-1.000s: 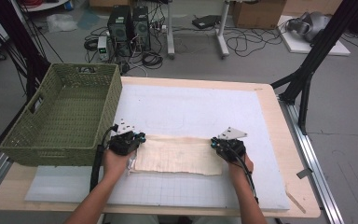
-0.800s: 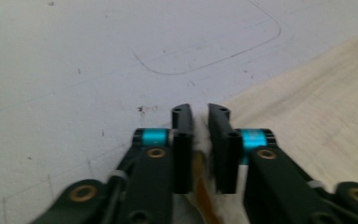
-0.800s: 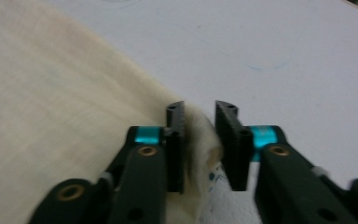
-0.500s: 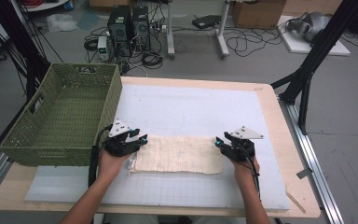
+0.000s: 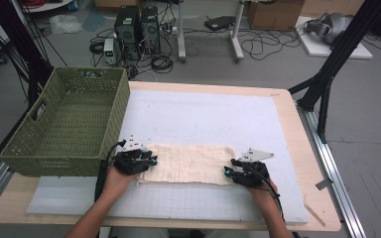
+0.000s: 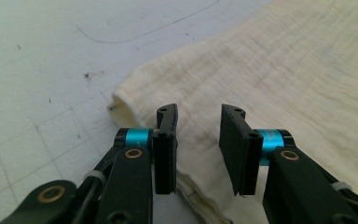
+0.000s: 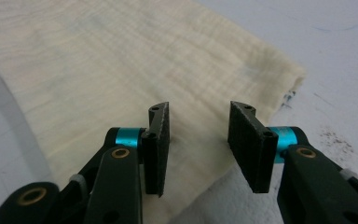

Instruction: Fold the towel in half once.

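A cream cloth (image 5: 186,163), folded into a long strip, lies flat on the white mat (image 5: 203,114). My left gripper (image 5: 153,159) is at the cloth's left end. It is open (image 6: 198,121); its jaws have just been closing a little. The folded corner of the cloth (image 6: 284,70) lies under the gap, and neither pad presses on it. My right gripper (image 5: 226,171) is at the right end, also open (image 7: 199,119), its jaws likewise just closing a little. There the cloth (image 7: 121,60) lies under the gap, not pinched.
A green woven basket (image 5: 54,166) stands on the table's left side, close to my left hand. The wooden table edge (image 5: 297,148) runs to the right of the mat. Beyond the table are computer cases and cables on the floor.
Both grippers were shut at the cloth's ends a second ago and now stand apart. The right hand has slid a little right and toward the near edge. The cloth lies flat.
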`<action>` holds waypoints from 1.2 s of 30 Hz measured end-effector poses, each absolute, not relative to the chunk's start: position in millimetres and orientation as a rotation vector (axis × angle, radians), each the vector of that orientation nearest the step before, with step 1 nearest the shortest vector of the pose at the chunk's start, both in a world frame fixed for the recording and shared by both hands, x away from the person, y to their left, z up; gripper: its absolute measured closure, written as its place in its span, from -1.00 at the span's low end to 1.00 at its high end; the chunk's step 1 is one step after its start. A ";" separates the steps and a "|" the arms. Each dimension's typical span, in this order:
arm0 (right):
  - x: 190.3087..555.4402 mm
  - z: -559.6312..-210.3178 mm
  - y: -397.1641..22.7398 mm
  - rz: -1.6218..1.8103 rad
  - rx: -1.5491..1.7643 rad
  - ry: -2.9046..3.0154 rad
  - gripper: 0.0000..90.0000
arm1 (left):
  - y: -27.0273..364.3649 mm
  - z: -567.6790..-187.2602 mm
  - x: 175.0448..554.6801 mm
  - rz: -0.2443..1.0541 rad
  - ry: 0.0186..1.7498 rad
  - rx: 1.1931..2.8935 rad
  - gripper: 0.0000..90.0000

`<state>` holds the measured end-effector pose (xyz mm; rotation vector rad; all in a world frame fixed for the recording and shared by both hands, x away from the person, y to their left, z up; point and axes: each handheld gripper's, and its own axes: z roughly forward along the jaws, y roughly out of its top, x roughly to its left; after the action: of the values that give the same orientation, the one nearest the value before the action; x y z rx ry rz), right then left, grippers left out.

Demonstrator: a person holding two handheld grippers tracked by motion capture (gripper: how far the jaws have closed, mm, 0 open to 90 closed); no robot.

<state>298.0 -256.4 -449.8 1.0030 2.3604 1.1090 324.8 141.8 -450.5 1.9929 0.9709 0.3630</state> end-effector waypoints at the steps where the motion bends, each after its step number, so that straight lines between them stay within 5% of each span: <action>1: 297.4 -449.8 -258.1 1.098 0.996 2.352 0.28 | 142.0 -450.5 324.8 0.366 0.970 1.999 0.49; 16: 268.2 -425.1 -286.5 1.212 1.076 2.143 -0.29 | 159.5 -432.8 310.4 0.360 0.903 1.785 -0.18; 21: 259.4 -419.6 -292.5 1.209 1.071 2.111 -0.35 | 157.8 -424.1 304.8 0.382 0.877 1.689 -0.68; 29: 256.5 -417.8 -295.2 1.207 1.060 2.064 -0.74 | 154.0 -422.3 302.1 0.384 0.819 1.708 -0.67; 36: 259.0 -420.1 -296.6 1.198 1.050 2.062 -0.74 | 154.8 -421.7 301.2 0.390 0.794 1.712 -0.66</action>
<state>259.0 -296.6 -420.1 1.0499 2.0622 1.1980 301.2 154.8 -421.7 1.7119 0.7944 0.3903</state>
